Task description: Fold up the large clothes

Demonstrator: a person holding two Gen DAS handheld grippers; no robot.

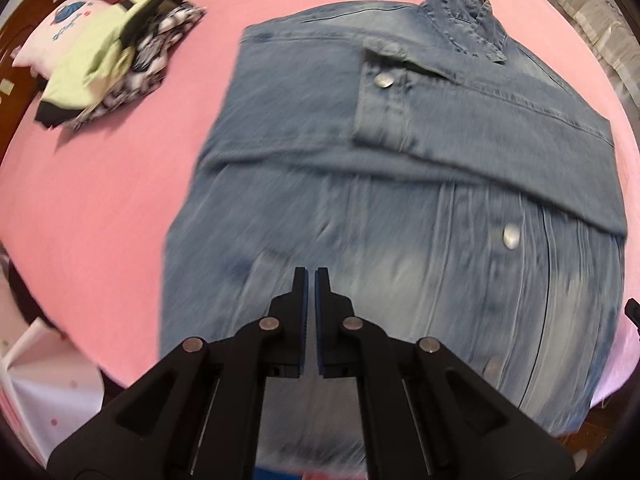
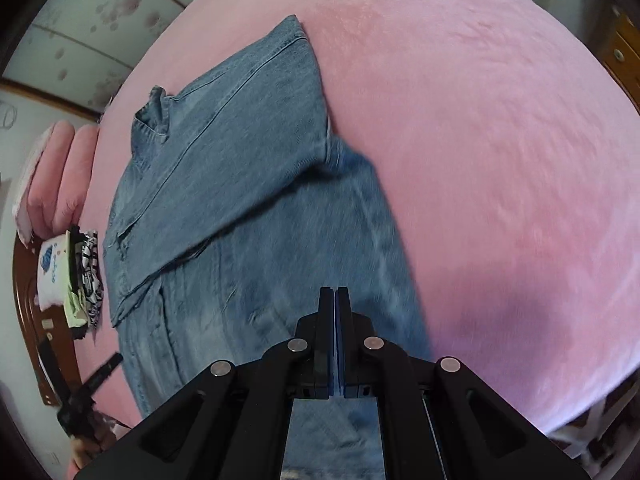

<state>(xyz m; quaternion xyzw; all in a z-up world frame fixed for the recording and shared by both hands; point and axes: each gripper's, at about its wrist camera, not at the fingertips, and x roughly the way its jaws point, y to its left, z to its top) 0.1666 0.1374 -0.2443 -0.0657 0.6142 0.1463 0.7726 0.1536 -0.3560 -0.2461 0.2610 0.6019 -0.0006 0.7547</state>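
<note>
Nearest me, my left gripper (image 1: 311, 276) and right gripper (image 2: 335, 296) hang over the hem with jaws together, holding nothing. The faded blue denim shirt (image 1: 400, 184) lies on the pink plush bedspread (image 1: 100, 200), one buttoned sleeve (image 1: 460, 132) folded across. I judge a pinch taken too shallow could drag that sleeve loose, collar (image 1: 464, 24) farthest.

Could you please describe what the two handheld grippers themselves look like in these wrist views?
Both the left gripper and the right gripper are matte black, with angular linkage arms joined by round silver pins. Each ends in two narrow upright fingers lined with blue pads on their inner faces. No cables or markings show.
</note>
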